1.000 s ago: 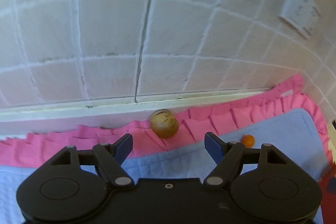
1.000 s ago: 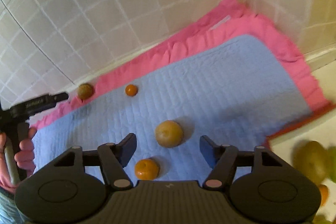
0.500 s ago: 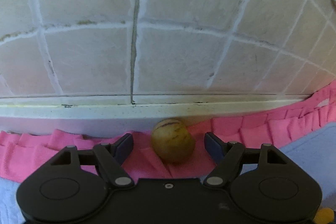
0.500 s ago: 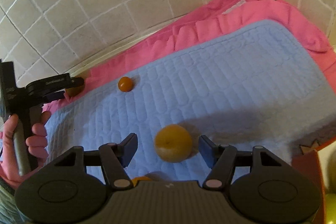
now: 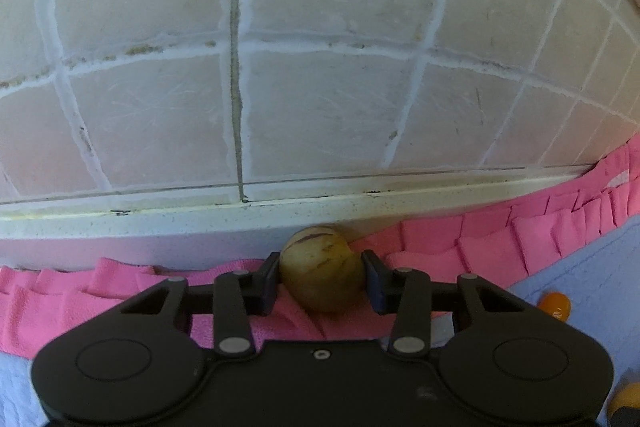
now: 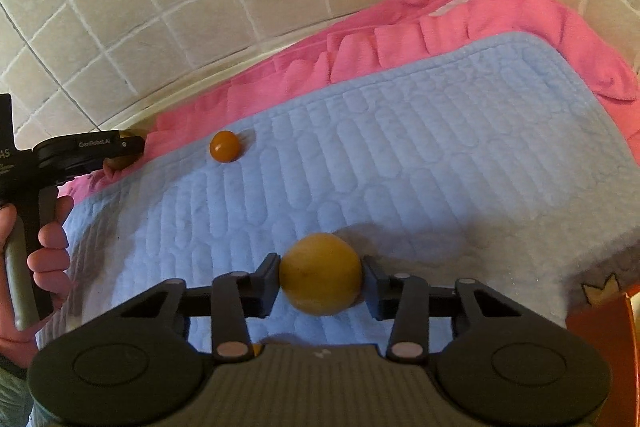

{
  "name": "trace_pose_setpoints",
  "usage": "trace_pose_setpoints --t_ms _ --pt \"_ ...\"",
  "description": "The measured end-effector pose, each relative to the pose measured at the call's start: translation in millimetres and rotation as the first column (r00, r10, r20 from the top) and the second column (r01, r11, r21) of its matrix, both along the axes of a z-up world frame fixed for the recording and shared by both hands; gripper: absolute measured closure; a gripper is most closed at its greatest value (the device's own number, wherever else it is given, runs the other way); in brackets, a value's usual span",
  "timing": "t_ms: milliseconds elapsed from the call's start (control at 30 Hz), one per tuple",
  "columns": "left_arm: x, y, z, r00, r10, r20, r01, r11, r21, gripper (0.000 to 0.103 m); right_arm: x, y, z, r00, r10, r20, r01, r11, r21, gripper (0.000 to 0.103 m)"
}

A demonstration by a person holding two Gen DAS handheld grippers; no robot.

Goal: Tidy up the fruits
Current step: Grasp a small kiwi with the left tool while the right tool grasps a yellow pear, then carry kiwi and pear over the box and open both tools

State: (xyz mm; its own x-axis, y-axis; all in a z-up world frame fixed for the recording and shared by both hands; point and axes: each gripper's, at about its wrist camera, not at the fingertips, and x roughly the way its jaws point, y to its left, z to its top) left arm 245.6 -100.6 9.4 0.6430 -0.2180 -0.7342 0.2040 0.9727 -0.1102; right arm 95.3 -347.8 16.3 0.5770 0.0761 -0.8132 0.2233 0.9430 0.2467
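Tiled wall (image 5: 328, 7) is backing your quilted blue mat (image 6: 400, 155).
Your left gripper (image 5: 322, 277) is closing on the striped fruit (image 5: 322, 267); your right gripper (image 6: 320, 277) is closing on the yellow fruit (image 6: 320, 273).

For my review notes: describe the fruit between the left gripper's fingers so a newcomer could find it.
Start at the tiled wall, then drop to the pink cloth under its ledge. There the left gripper is closing on a tan fruit with dark streaks; the neighbouring fruits are plain orange.
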Motion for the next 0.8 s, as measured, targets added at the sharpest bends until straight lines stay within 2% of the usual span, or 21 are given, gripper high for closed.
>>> trace_pose_setpoints --t_ms 233,367,533,667,800 --pt "-4.4 3.8 7.7 1.0 -0.007 0.013 0.007 1.0 0.006 0.054 -10.6 -2.4 9.1 0.999 -0.037 0.039 0.035 0.999 0.032 0.061" --pt "-17.0 11.2 25.5 0.999 -0.019 0.031 0.02 0.999 -0.025 0.054 -22.6 -0.2 24.6 0.996 -0.039 0.078 0.037 0.999 0.027 0.061" --pt "-46.5 9.4 60.9 0.994 -0.062 0.091 0.067 0.996 -0.05 0.055 -53.7 -4.7 47.8 0.989 -0.064 0.13 0.059 0.997 0.048 0.061" --pt "-78.3 -7.1 92.9 0.978 -0.135 0.158 0.144 0.989 -0.044 0.055 -91.1 -13.5 62.2 0.98 -0.106 0.166 0.095 0.993 0.072 0.061" --pt "-111.5 -40.8 123.7 0.947 -0.237 0.217 0.252 0.967 -0.044 0.054 -135.7 -28.3 78.2 0.964 -0.168 0.204 0.152 0.984 0.09 0.061"
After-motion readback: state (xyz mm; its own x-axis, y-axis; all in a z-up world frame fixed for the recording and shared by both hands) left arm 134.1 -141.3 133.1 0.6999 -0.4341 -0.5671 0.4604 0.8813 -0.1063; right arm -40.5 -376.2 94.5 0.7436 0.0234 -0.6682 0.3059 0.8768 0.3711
